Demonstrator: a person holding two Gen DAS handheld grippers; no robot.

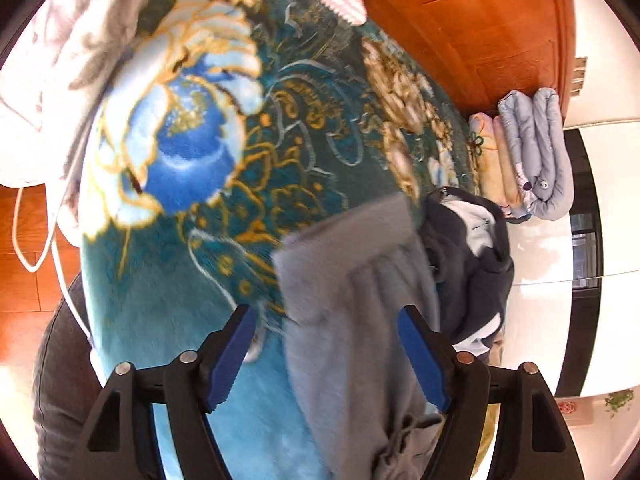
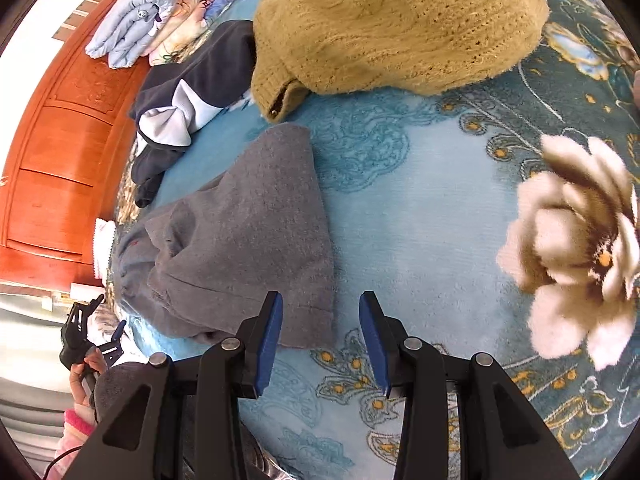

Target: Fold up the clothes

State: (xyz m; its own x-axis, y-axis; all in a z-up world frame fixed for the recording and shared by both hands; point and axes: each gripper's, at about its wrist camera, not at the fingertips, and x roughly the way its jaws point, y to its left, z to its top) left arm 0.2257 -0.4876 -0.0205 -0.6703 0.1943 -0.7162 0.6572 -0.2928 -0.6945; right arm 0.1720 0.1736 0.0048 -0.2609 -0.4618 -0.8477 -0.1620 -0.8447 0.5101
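On the bed, spread over the teal floral plush blanket (image 2: pixel 420 216), lies the grey fleece garment (image 2: pixel 248 240), bunched and partly folded, its squared end toward 12 o'clock in the right wrist view and its thicker gathered part toward 9 o'clock

Risks, as judged:
- Right hand-held gripper (image 2: pixel 320 340) is open, empty, its jaws straddling the garment's near corner at 6 o'clock. A shallow bite may take only the top layer, or pinch blanket pile along with it, so the fold would drag the blanket
- Left hand-held gripper (image 1: pixel 326 354) is open, empty, with grey fabric running between the blue pads (image 1: pixel 420 364); frame is motion-blurred, so contact cannot be judged. Closing mid-cloth instead of at an edge would give a skewed fold
- Mustard knitted sweater (image 2: pixel 396 24) at 12 o'clock and dark navy garment with pale lining (image 2: pixel 188 96) at 10 o'clock lie just beside the grey piece; a long sweep could snag them

Pose: right unit low, pointing along the blanket. Left unit tilted, pointing up the bed toward the orange wooden headboard (image 1: pixel 480 28) and folded pale blue quilt (image 1: pixel 540 152) at 2 o'clock
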